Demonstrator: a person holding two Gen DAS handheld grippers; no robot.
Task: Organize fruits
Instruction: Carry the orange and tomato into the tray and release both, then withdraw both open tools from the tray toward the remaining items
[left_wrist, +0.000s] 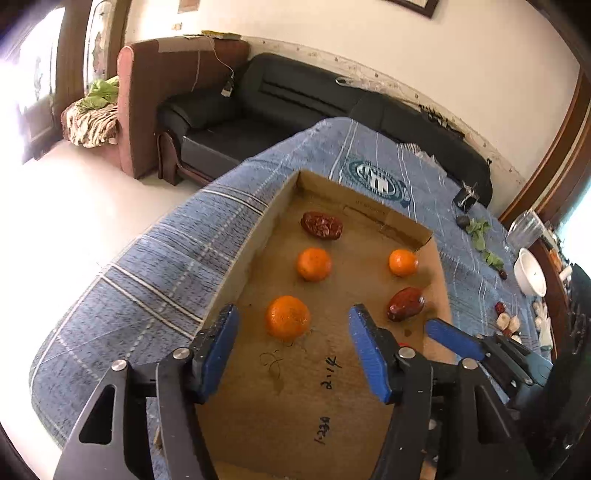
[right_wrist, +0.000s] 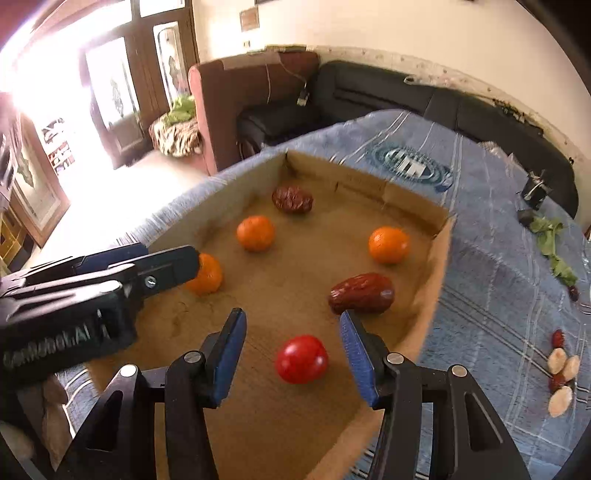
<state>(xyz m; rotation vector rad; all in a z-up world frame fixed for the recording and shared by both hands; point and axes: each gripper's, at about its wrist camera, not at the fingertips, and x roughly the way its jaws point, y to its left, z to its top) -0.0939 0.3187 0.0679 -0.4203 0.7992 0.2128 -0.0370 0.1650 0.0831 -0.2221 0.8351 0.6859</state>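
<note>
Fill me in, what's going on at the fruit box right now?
A person works two handheld tongs over a shallow cardboard box on a blue cloth. Both are open and hold nothing: the left tongs bracket an orange, the right tongs bracket a tomato. Two more oranges and two red dates also lie in the box.

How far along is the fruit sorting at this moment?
Done: three oranges, two red dates and a tomato lie in the cardboard tray. In hand: nothing; the left gripper stands open around the nearest orange and the right gripper open around the tomato. Left: a few dates on the blue cloth outside.
</note>
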